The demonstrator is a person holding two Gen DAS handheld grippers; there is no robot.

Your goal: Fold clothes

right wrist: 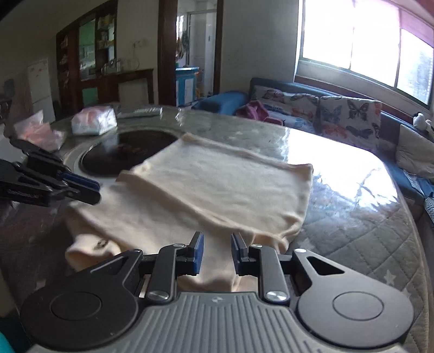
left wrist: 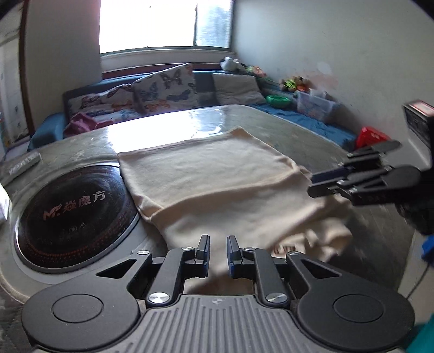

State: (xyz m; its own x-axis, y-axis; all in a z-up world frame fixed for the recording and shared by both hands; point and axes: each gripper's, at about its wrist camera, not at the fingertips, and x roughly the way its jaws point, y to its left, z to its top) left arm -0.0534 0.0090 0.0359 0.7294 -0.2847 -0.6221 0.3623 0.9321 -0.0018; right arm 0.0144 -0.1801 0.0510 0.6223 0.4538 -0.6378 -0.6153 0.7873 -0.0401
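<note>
Cream knit garment (left wrist: 217, 173) spread across a glossy quilted desk (left wrist: 173, 119), partly folded: top layer doubled over flat and square on the far side, near end loose and rumpled toward the desk's edge. One corner overlapping the rim of a round black cooktop (left wrist: 73, 211) sunk into the desk.

Left claw (left wrist: 218, 251) low over the near hem, fingers slightly apart, nothing pinched between the blue pads. Right claw (right wrist: 217, 252) likewise narrowly apart and empty, poised above the rumpled near portion, a small printed mark on the cloth (right wrist: 101, 243) off to its left. Each claw visible in the other's view, flanking the garment from opposite sides, neither gripping cloth.

Probably light, soft and limp: thin knit, draping flat with no stiffness, likely to sag and stretch from any single pinch point. Slick desk cover likely to let the whole piece slide if dragged rather than lifted. Not fragile, though easily creased.

Best purchase judged to be the two near corners of the loose lower layer, one per claw, pinched at the hemmed edge where doubled fabric gives the pads something thicker to bite. Grabbing mid-panel likely to bunch the cloth and undo the neat fold. Butterfly-print cushions (left wrist: 165, 89) and a bright window (left wrist: 162, 24) behind.
</note>
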